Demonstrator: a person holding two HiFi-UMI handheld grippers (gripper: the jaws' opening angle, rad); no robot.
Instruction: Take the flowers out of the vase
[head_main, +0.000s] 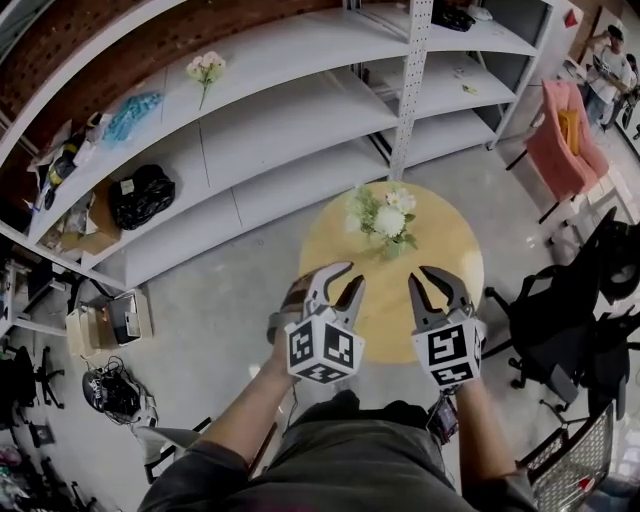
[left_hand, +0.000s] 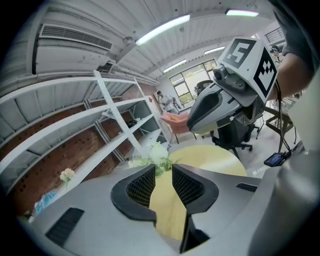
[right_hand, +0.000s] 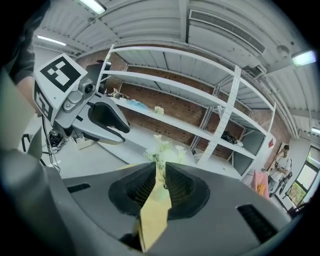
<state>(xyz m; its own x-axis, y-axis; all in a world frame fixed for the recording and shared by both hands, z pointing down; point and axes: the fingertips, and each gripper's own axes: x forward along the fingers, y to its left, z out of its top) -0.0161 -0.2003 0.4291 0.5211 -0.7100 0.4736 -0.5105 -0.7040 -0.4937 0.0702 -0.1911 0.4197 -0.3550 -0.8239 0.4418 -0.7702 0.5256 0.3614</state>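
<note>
Left gripper (head_main: 352, 275): jaws apart, empty.
Right gripper (head_main: 420, 277): jaws closed, empty.
White-and-green flower bunch (head_main: 388, 220): upright on round yellow wooden table (head_main: 445, 262); vase hidden under blooms.
Bearing: straight ahead, between both grippers; stems vertical; both about equally near.

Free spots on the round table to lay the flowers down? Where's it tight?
The table is bare over its near half, from the vase of flowers back to the left gripper and right gripper at the near edge. The strip right of the vase of flowers is bare too. It's tight only at the far edge, where the blooms spread.
</note>
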